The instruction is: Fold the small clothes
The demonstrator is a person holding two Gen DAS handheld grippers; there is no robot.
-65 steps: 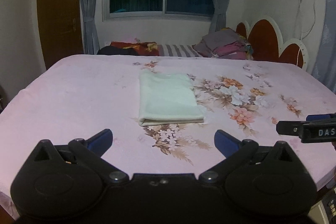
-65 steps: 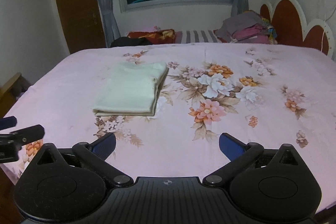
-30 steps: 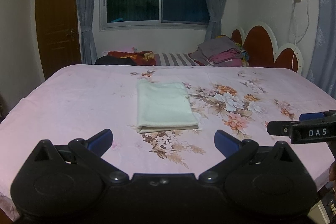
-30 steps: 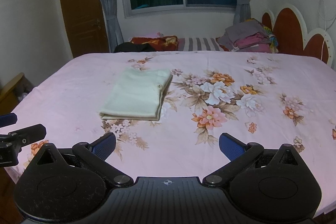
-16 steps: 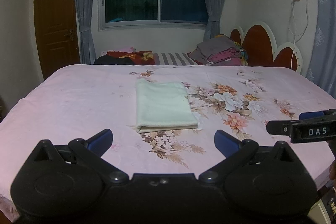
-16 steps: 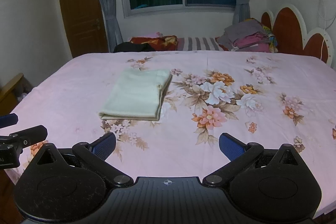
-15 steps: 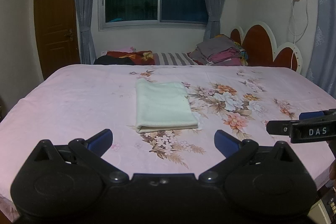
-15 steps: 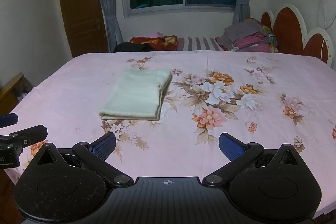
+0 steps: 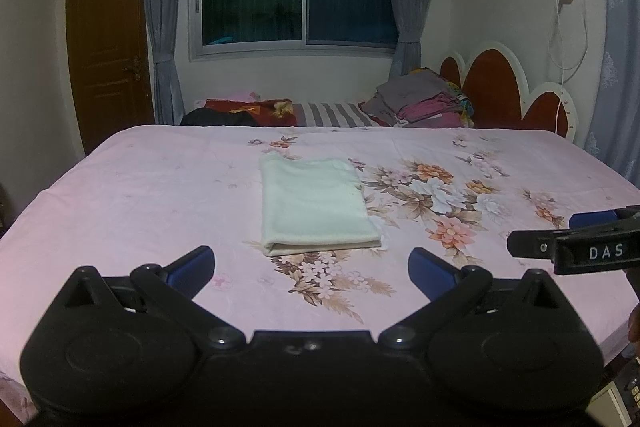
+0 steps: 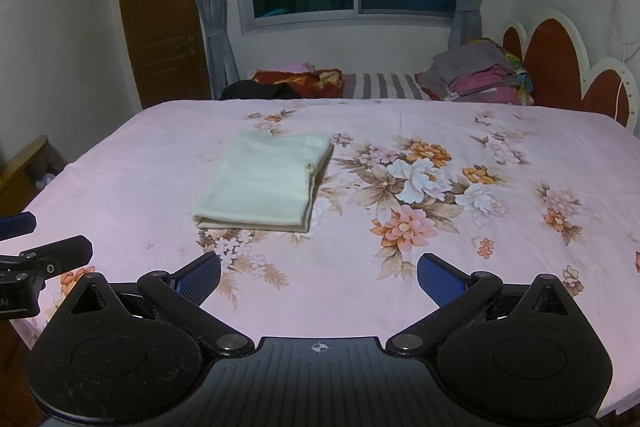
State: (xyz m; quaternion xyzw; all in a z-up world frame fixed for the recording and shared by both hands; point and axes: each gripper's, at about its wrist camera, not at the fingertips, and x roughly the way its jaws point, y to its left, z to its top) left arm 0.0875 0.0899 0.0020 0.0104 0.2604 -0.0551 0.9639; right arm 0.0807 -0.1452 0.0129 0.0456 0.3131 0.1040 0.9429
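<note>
Garment: pale folded cloth (image 9: 314,205) lies flat mid-bed (image 9: 140,195), apparently finished.
Left hand-held gripper (image 9: 312,263): released, empty, near bed edge.
Right hand-held gripper (image 10: 319,273): released, empty, clear of the cloth.

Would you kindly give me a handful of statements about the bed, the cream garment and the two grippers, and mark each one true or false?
1. The cream garment lies folded flat on the pink floral bedsheet. True.
2. The left gripper is shut on the garment. False: its jaws are spread wide with nothing between them, and the garment lies beyond them.
3. The right gripper is open and empty. True.
4. The garment hangs over the near edge of the bed. False: it rests well in on the sheet.
5. A pile of clothes sits at the far side by the red headboard. True.
</note>
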